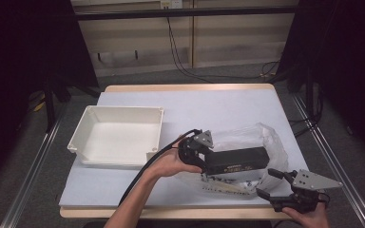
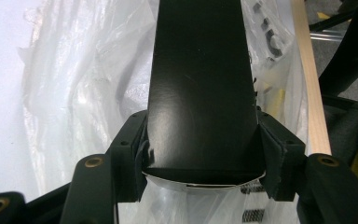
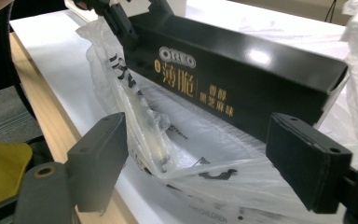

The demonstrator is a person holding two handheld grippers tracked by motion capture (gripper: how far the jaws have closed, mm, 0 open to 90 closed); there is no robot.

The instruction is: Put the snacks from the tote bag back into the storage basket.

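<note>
The right gripper (image 1: 270, 183) sits at the table's (image 1: 228, 102) near edge, jaws apart on nothing, just beside the bag (image 1: 266, 137). The left gripper (image 1: 204, 166) squeezes one end of the black box (image 1: 237, 160), held over the bag. A white tray (image 1: 119, 135) sits farther left.

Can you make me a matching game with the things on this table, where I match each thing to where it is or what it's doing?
Things:
1. long black cardboard Oreo box
2. white square plastic tub
3. crinkly clear plastic bag
4. right claw

Places or states:
A. open, pinching nothing
B. lying under the box
C. pinched in the left claw
D. standing left of the bag

Pairs: 1-C, 2-D, 3-B, 4-A
</note>
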